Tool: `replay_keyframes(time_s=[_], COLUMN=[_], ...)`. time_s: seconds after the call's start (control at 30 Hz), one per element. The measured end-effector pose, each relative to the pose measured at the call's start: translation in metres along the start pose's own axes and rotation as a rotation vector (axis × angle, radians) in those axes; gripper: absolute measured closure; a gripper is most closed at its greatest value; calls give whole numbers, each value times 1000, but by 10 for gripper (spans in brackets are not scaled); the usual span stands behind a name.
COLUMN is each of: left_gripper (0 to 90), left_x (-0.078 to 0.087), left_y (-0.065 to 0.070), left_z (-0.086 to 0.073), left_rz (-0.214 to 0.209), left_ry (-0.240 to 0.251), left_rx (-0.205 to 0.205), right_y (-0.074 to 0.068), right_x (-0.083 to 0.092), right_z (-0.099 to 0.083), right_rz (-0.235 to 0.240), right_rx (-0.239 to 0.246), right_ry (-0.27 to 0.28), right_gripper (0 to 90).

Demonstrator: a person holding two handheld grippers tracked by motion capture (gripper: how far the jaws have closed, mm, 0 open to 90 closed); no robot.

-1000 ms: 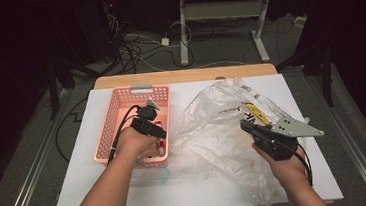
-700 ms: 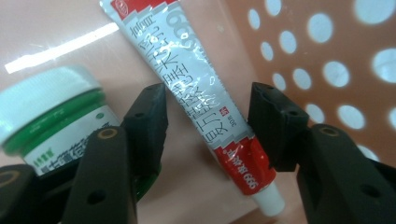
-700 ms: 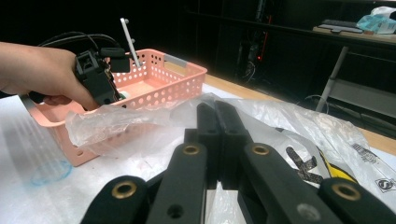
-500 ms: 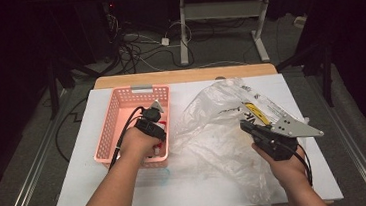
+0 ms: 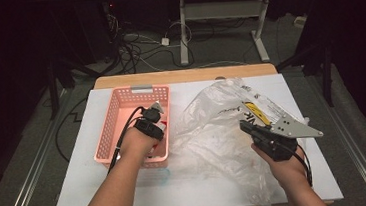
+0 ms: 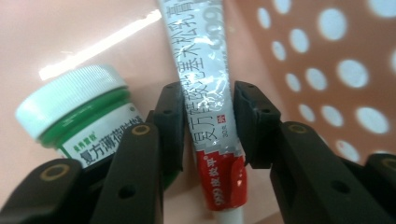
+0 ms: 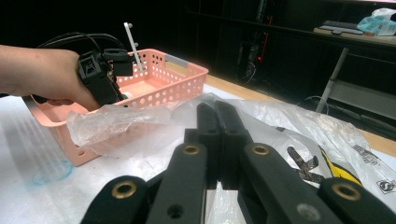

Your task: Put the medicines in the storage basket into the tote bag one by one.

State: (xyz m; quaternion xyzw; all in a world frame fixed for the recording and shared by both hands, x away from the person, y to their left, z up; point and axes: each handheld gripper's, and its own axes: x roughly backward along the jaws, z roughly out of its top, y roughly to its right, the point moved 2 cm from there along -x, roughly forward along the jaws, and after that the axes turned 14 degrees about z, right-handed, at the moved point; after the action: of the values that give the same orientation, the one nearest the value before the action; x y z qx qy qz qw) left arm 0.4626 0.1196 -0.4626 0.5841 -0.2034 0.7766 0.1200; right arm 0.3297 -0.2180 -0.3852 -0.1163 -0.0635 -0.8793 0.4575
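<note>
My left gripper (image 5: 156,116) reaches down into the pink perforated basket (image 5: 116,114). Its jaws have just been closing and now press on both sides of a silver and red ointment tube (image 6: 205,56) lying on the basket floor (image 6: 327,70). A green jar with a white lid (image 6: 74,112) lies just left of the jaws. My right gripper (image 5: 243,125) is shut, pinching the clear plastic bag (image 5: 213,125) that spreads across the table's right half. In the right gripper view the closed jaws (image 7: 217,109) hold the film (image 7: 289,121) up, with the left gripper (image 7: 105,70) beyond at the basket (image 7: 182,79).
A white board (image 5: 78,192) covers the wooden table (image 5: 183,75). A faint blue mark (image 5: 160,178) lies in front of the basket. The bag carries a yellow and black label (image 5: 254,112). Cables and a desk frame (image 5: 184,27) stand on the floor beyond.
</note>
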Motion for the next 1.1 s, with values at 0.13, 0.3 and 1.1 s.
replay_keyframes(time_s=[0.13, 0.3, 1.1], left_gripper=[669, 670, 671], left_x=[0, 2, 33], left_y=[-3, -1, -16], left_z=[-1, -2, -17], left_rz=[20, 41, -21], left_ry=[14, 22, 178], left_rx=[0, -14, 52], right_y=[0, 0, 1], right_x=[1, 1, 5], right_z=[0, 0, 2], right_rz=[0, -2, 3], right_rx=[2, -1, -2], right_ry=[3, 3, 18], right_gripper=[900, 900, 900])
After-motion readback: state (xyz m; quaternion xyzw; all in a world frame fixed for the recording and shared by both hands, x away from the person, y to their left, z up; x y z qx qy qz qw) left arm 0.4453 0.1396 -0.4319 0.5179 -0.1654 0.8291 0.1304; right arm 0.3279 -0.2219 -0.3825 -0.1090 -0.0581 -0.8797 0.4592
